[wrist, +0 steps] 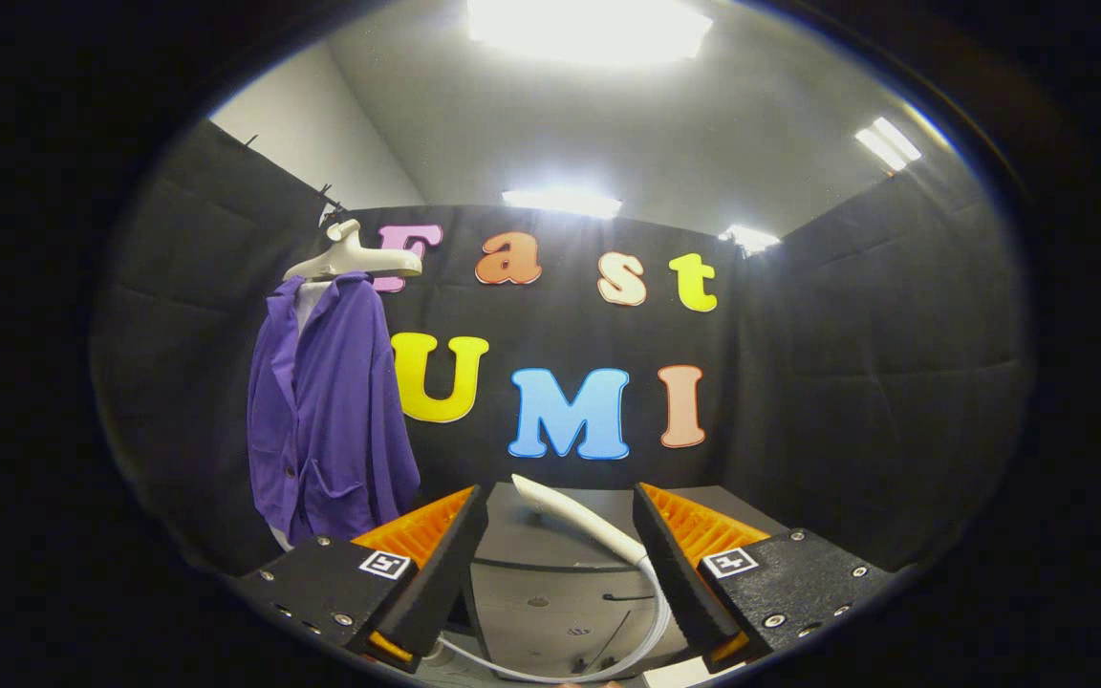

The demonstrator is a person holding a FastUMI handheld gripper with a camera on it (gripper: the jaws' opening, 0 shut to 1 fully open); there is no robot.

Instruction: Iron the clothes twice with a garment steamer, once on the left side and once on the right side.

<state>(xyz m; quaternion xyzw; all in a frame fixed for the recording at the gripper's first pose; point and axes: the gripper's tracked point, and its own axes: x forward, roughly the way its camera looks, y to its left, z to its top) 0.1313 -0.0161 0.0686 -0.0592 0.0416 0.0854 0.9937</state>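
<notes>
1. The purple button-front jacket (pixel 329 411) hangs on a cream plastic hanger (pixel 352 256) in front of the black cloth wall (pixel 847 382). I think it hangs this way so that its front falls flat and open, and steam can go down the left side and then down the right side.
2. The white, long and slightly curved steamer head (pixel 577 518) lies on the grey table top (pixel 550 583). Its white hose (pixel 651 626) curves from its near end toward the camera and passes under the fingers. Probably it lies there so that the gripper can take it from above or from the side.
3. The gripper (pixel 560 549) is wide open and holds nothing; its two fingers stand well apart.
4. The steamer head is between the two fingers and just ahead of them, nearer to the right finger than to the left one. Whether the right finger touches it, I cannot tell.
5. The jacket is beyond the left finger, up and to its left side, well apart from the steamer head.
6. In my judgement the task is at its start: the steamer is not yet grasped, and the first need is to close the fingers on its head.
</notes>
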